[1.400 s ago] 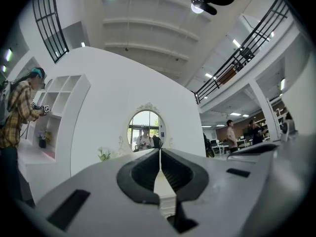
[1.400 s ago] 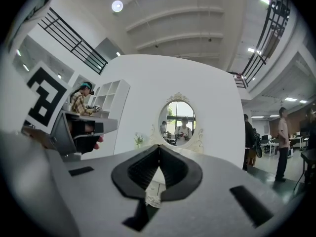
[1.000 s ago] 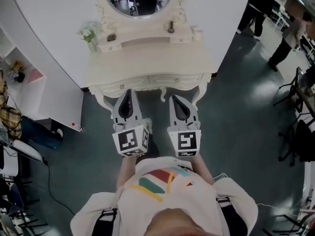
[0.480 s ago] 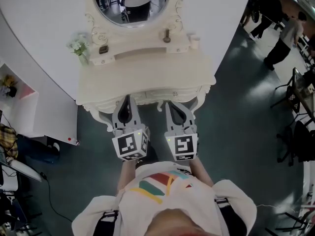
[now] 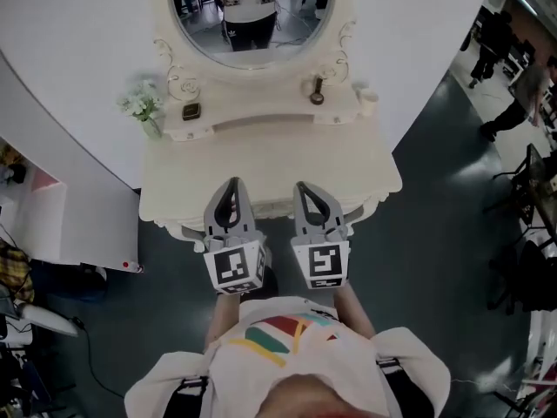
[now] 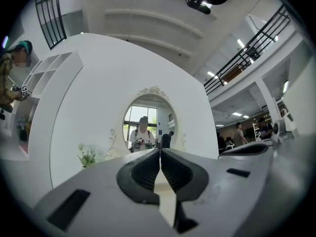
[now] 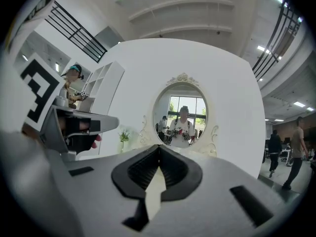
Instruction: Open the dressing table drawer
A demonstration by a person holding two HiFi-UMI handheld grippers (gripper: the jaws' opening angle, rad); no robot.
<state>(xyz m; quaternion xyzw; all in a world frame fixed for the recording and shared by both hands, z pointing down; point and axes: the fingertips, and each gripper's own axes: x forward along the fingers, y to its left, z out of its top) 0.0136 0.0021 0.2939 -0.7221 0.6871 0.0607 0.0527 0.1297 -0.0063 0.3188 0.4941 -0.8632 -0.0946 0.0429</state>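
Observation:
A cream dressing table (image 5: 261, 159) with an oval mirror (image 5: 248, 11) stands against the white wall, straight ahead of me. From the head view its drawer front lies hidden under the top's front edge. My left gripper (image 5: 231, 182) and right gripper (image 5: 303, 186) point side by side at the table, their tips over that front edge. Both are shut with nothing between the jaws. The left gripper view has the closed left gripper (image 6: 159, 150) aimed at the mirror (image 6: 148, 125). In the right gripper view, the closed right gripper (image 7: 159, 146) also faces the mirror (image 7: 183, 113).
On the table's raised back shelf stand a small vase of flowers (image 5: 142, 108), a dark object (image 5: 191, 111), a small stand (image 5: 318, 92) and a white cup (image 5: 368, 102). A white shelf unit (image 5: 43, 212) is to the left. People (image 5: 498, 37) and chairs (image 5: 533, 264) are on the right.
The table has drawn closer in the head view. Both grippers have moved forward, from short of the drawer front to over the top's front edge, hiding the drawer. Jaws stayed shut.

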